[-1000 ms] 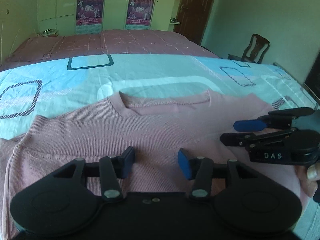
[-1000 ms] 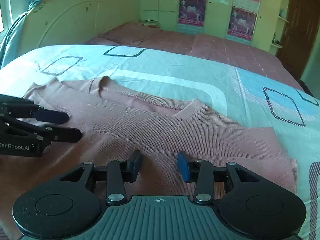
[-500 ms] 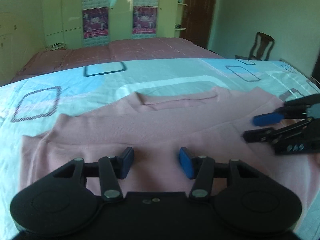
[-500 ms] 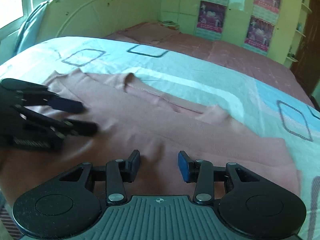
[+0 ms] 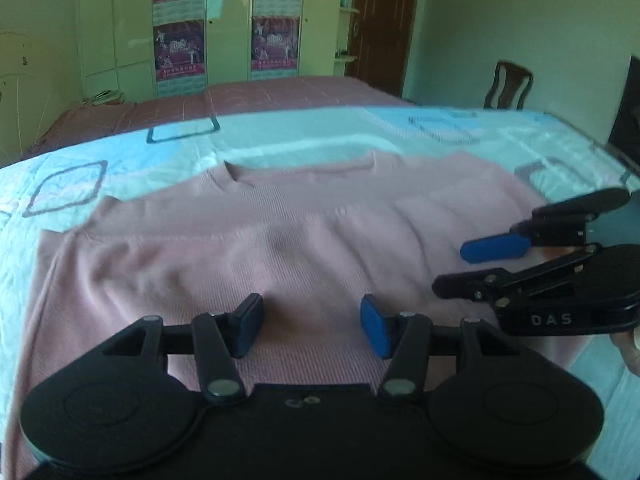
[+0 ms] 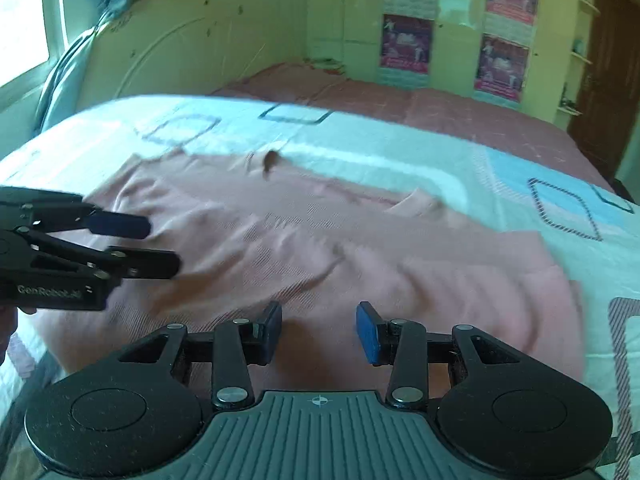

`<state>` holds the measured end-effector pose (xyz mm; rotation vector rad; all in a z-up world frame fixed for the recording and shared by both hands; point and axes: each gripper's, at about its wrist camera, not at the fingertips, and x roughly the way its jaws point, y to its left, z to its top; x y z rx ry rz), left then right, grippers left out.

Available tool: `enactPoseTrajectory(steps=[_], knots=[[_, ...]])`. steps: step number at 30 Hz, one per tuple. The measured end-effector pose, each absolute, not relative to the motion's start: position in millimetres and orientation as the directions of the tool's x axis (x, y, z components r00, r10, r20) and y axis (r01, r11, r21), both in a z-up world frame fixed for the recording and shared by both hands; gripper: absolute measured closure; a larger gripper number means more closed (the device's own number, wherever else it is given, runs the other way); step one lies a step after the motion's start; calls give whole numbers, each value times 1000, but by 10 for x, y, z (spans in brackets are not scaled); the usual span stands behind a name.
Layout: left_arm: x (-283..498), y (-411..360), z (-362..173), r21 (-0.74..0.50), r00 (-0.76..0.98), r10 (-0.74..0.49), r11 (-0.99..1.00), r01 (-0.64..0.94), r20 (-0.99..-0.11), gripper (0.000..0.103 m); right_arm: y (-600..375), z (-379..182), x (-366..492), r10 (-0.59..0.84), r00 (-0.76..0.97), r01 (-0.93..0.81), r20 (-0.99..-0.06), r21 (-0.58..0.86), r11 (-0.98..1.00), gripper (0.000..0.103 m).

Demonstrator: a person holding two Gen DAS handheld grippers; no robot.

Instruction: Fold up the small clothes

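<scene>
Pink sweater (image 5: pixel 280 240) flat on bed sheet (image 5: pixel 120 168), neckline far side. Left gripper (image 5: pixel 311 326) and right gripper (image 6: pixel 319 332) above it, fingers released, grasping nothing.

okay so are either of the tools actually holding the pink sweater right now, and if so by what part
Neither. The left tool and right tool both stand open above the pink sweater, which lies spread on the bed sheet, with nothing clamped between their pads.
</scene>
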<state>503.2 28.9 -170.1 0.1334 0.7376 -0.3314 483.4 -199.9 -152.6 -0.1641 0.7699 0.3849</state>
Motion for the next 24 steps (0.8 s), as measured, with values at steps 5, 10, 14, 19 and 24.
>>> enactPoseTrajectory(steps=[5, 10, 14, 19, 24], knots=[[4896, 322, -1516, -35, 714, -262, 948, 317, -649, 51, -1979, -1399, 4697, 272, 684, -369, -676, 1, 930, 62], [4748, 166, -1678, 12, 704, -245, 941, 339, -666, 50, -1916, -1554, 4506, 276, 672, -395, -687, -18, 918, 62], [4704, 225, -1543, 10, 723, -214, 957, 292, -657, 50, -2001, -1428, 4487, 278, 668, -367, -690, 19, 930, 62], [4583, 500, -1611, 11, 707, -184, 965, 262, -683, 47, -2344, -1460, 4321, 251, 657, -324, -711, 35, 946, 62], [4441, 736, -1644, -7, 721, -171, 974, 225, -672, 47, -2511, -1530, 4165, 247, 667, -328, -703, 21, 944, 62]])
